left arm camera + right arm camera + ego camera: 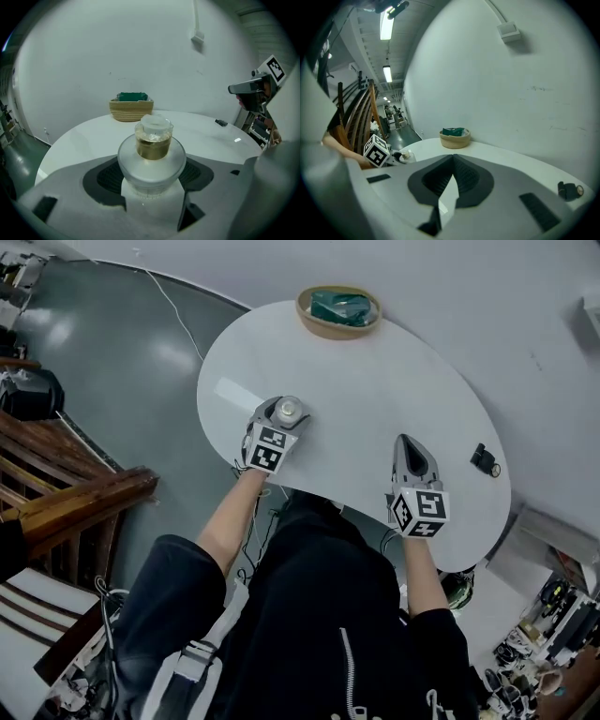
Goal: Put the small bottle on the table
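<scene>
One bottle [289,410], near left. One basket [338,312], far. One black item [485,459], right. One table [375,390]. Two grippers: left gripper [278,415], right gripper [404,441].

Bright, even indoor light from ceiling strips [386,26]. A soft glare patch lies on the white table [234,390]. Gripper views bend fisheye-style, corners black, near parts blurred.

Head view: steep top-down over white table [375,399]. Gripper views: low, close, looking along own jaws toward wall [511,93]. All three share basket [338,312].
</scene>
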The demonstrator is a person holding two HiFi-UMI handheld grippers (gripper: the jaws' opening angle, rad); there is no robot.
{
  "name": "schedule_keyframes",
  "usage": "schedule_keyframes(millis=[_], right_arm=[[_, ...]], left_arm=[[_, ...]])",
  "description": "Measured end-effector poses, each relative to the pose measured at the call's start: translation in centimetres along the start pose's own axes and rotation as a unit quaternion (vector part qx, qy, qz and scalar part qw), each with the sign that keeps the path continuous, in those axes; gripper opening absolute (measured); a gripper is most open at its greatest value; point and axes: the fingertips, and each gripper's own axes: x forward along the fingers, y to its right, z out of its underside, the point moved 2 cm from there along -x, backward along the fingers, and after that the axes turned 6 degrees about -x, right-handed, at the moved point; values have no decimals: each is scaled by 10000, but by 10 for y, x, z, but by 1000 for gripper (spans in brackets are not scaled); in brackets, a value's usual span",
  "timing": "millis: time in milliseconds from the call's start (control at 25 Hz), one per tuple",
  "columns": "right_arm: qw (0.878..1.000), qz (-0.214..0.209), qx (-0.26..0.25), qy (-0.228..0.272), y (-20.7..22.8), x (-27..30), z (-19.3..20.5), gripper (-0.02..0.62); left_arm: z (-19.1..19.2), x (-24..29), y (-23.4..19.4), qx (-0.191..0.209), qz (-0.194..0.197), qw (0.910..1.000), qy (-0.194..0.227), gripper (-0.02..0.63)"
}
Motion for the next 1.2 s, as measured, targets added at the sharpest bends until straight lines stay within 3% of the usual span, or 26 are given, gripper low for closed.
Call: schedule_keyframes(millis=[320,600,960,1040,1200], right_arm=[[9987,474,183,-68,22,-16,7,2],[9968,733,321,-71,30,-34,12,2],[9943,950,477,-6,37,-60,21,2],[9939,979,512,32,38,-67,23,2],[9927,1073,549,110,46,-82,28,2]], left_arm=[[-16,35,-26,236,-198,9992,255,337],[-2,46,-23,198,-199,9996,60,337],[2,41,-19,402,-158,9990,120,343],[2,35,-20,482,-239,9983,207,391],[6,7,-16,299,-436,9983,246,403]])
